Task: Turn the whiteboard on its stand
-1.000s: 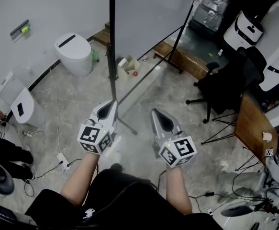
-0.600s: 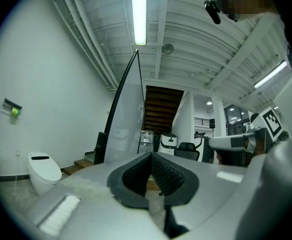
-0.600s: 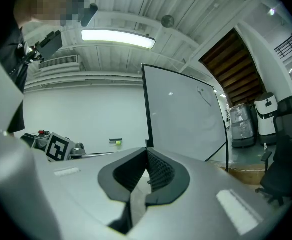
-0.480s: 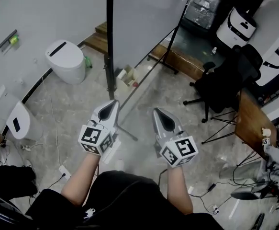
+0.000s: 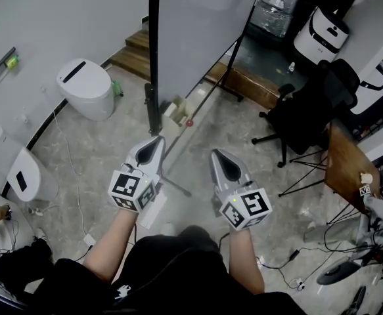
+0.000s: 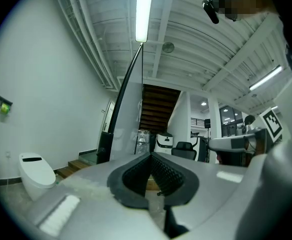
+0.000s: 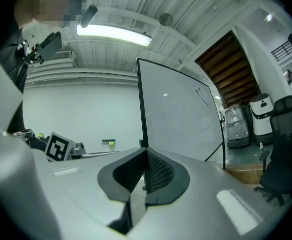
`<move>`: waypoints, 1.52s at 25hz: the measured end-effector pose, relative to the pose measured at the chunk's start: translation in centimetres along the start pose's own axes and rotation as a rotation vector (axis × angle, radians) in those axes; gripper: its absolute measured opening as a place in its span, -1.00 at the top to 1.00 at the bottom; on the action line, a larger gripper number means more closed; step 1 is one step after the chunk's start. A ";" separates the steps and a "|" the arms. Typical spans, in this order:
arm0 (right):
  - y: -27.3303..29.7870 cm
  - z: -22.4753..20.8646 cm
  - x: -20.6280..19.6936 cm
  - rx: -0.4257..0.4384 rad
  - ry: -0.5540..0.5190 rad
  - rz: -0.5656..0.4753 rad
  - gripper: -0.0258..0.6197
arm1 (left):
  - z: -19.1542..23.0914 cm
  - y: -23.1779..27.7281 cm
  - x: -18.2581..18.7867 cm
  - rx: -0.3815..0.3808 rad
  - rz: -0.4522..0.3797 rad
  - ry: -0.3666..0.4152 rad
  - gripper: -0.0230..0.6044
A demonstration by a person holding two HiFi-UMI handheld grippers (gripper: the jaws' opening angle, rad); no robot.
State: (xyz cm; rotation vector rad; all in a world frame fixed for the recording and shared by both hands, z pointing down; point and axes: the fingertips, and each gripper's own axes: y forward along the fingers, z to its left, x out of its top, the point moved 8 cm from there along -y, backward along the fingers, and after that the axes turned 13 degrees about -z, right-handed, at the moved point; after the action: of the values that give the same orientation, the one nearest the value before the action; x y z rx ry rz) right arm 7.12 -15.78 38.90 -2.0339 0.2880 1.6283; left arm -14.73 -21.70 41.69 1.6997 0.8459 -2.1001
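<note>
the head view alone shows the whiteboard (image 5: 198, 38) from above, its black stand (image 5: 153, 64) ahead of both claws. the left gripper view adds a staircase (image 6: 158, 104) behind, and the right gripper view shows its pale face. a chair (image 5: 309, 110) stands right, a toilet (image 5: 85, 87) left, a box (image 5: 176, 109) by the stand's foot. left claw (image 5: 156, 141) and right claw (image 5: 216, 155) point level, side by side, each closed on nothing.

The grey floor (image 5: 106, 149) carries the whiteboard stand (image 5: 153, 110), a white toilet (image 5: 86, 89), a small box (image 5: 175, 109), a black chair (image 5: 306, 120) and wooden steps (image 5: 135, 51).
</note>
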 end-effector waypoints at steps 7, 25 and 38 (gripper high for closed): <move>1.7 -0.7 -0.5 0.014 0.010 -0.003 0.89 | 1.2 0.8 -0.6 0.016 0.018 0.018 0.91; 4.5 -5.8 1.1 0.109 0.011 -0.004 0.89 | 2.4 4.4 0.1 0.122 0.007 0.097 0.78; 7.1 -5.8 -0.1 0.183 0.052 0.015 0.89 | 6.5 6.8 -0.3 0.192 0.040 0.180 0.91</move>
State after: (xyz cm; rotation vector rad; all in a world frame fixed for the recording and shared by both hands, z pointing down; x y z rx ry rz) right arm 8.66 -24.77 38.00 -1.9415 0.4549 1.5005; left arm -15.78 -31.00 41.06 2.0116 0.6693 -2.0837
